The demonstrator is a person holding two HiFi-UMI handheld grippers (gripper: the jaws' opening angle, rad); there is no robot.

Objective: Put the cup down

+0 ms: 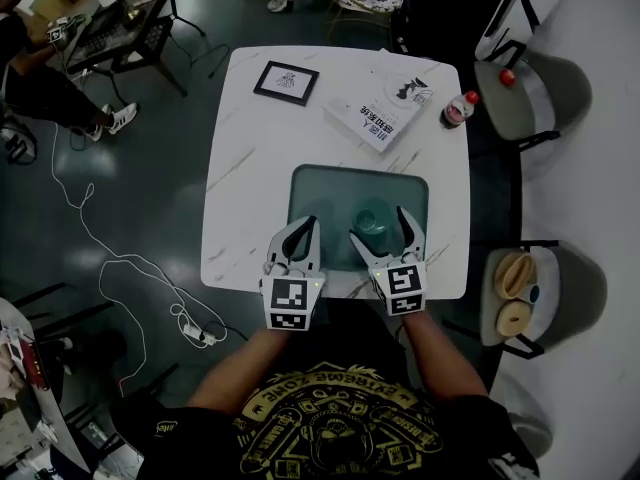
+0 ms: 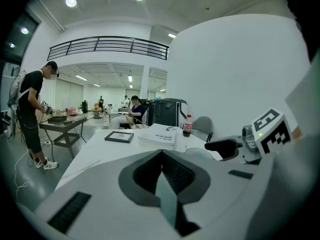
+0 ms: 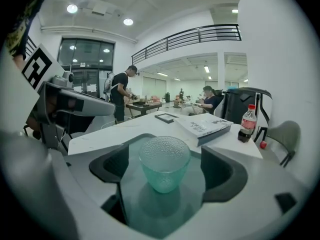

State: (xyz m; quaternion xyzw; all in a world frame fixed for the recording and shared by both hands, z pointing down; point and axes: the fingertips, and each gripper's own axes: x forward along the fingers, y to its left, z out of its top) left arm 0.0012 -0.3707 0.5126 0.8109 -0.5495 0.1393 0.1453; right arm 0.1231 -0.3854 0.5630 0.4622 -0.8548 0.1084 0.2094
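My right tongs (image 1: 378,225) stand wide apart round the green cup (image 3: 164,161), pads clear of it; cup sits upright on the green mat (image 1: 318,190) at the bench's (image 1: 250,158) near edge; my left tongs (image 2: 161,155) are closed together, empty, by the mat's near left corner; book (image 1: 385,110) and bottle (image 1: 459,110) at the far right corner.

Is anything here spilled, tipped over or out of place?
Nothing stands out. The cup stands upright on the tray, between the open jaws of the right gripper, with no spill around it. The book lies flat and the bottle stands upright on the table.
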